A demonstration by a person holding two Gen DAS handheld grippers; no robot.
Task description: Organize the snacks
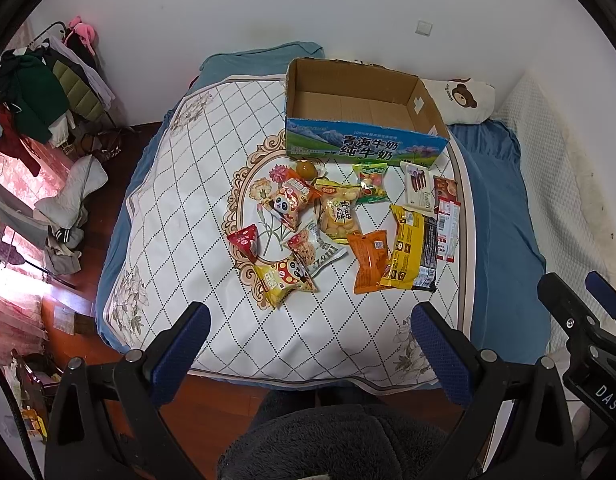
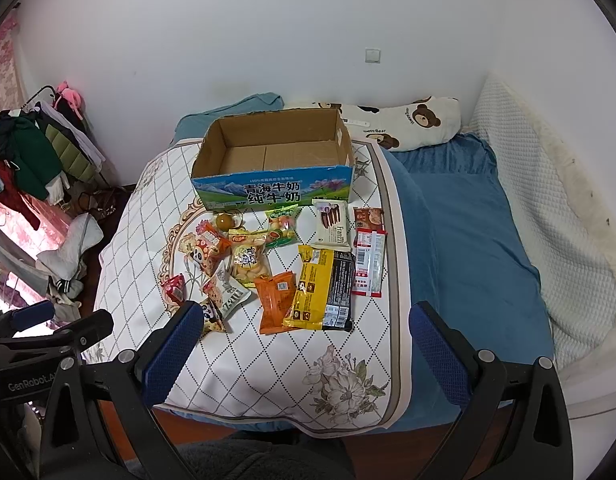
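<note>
An empty cardboard milk box (image 1: pixel 359 100) (image 2: pixel 272 148) with a blue printed front stands on the far part of a white quilted mat (image 1: pixel 196 184) (image 2: pixel 268 360) on the bed. Several snack packets lie in front of it: an orange pack (image 1: pixel 369 260) (image 2: pixel 274 300), a yellow-and-black pack (image 1: pixel 407 248) (image 2: pixel 315 288), a white wafer pack (image 1: pixel 417 188) (image 2: pixel 329 226), a red triangular pack (image 1: pixel 244 240) (image 2: pixel 175 289). My left gripper (image 1: pixel 309 320) hovers open above the mat's near edge. My right gripper (image 2: pixel 304 320) is open too, near the packets, holding nothing.
A bear-print pillow (image 1: pixel 459 98) (image 2: pixel 407 122) lies behind the box against the white wall. Blue bedding (image 2: pixel 467 240) covers the bed's right side. A rack heaped with clothes (image 1: pixel 40 100) (image 2: pixel 32 160) stands left on the wooden floor. A person's dark fleece garment (image 1: pixel 335 444) fills the bottom.
</note>
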